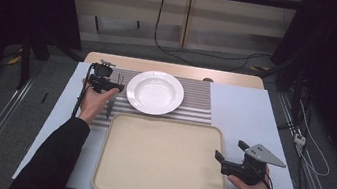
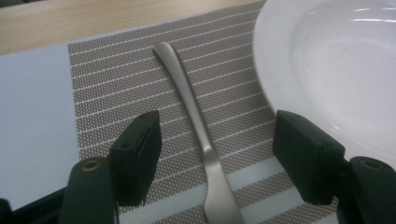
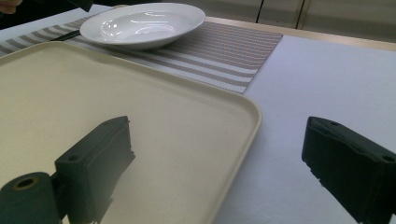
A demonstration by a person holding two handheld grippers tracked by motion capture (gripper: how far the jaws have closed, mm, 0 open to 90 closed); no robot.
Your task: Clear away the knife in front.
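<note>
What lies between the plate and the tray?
Only striped placemat; the high view shows a narrow bare strip of it between the plate and the tray.

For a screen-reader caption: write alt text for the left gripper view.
The left gripper hangs with its two black jaws open on either side of a metal fork, not touching it. The fork lies on a striped placemat, its handle pointing away, with a white plate just to its right.
</note>
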